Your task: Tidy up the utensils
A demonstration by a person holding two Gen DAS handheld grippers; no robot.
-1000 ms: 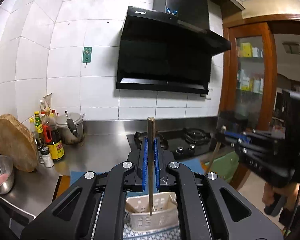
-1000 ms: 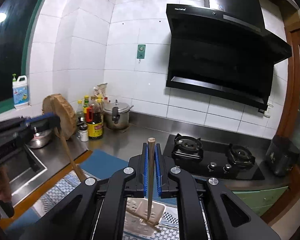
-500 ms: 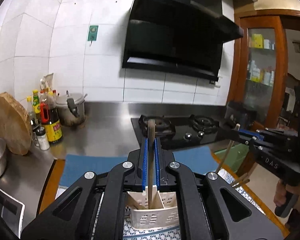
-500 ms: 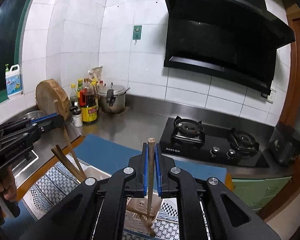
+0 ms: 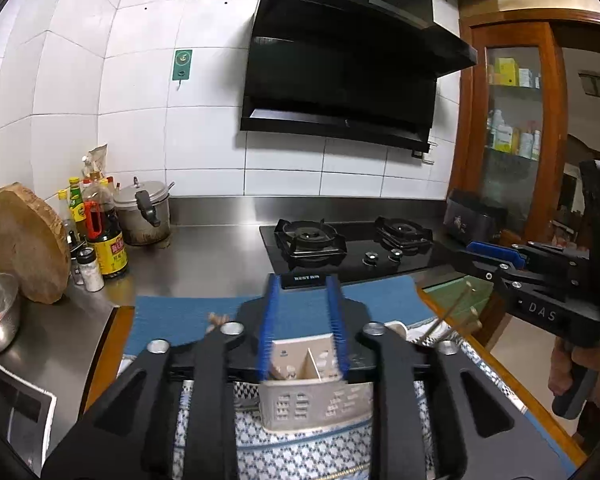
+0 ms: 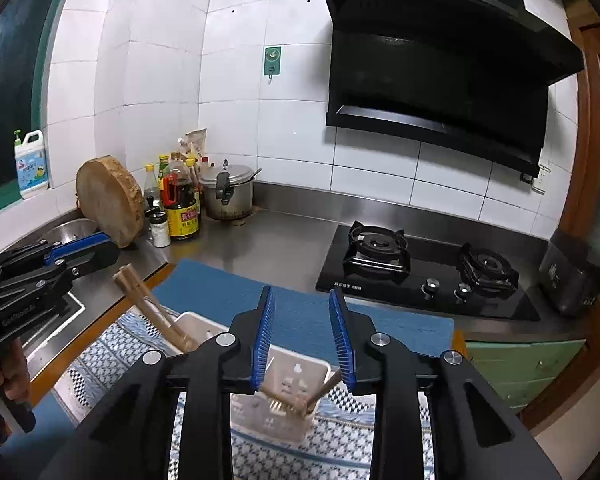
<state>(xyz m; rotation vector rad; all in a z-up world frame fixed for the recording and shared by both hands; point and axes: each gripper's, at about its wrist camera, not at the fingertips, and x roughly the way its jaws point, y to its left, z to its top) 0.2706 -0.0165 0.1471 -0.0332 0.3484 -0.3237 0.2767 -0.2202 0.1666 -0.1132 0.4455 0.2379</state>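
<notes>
Both my grippers tilt slightly down over the white utensil caddy (image 5: 314, 400). Left gripper (image 5: 303, 322) and right gripper (image 6: 303, 336) jaws are opening, nothing pinched, chopsticks (image 6: 296, 398) in the caddy.

White square tiles cover the kitchen wall (image 5: 140, 128), with a green socket plate (image 5: 182, 65) on it. A black range hood (image 5: 352, 68) hangs above a black two-burner gas hob (image 5: 352, 246) set into the stainless steel desk (image 5: 216, 256). At right stands a wooden glass-door cabinet (image 5: 512, 120). A dark window (image 6: 8, 92) sits at left.
</notes>
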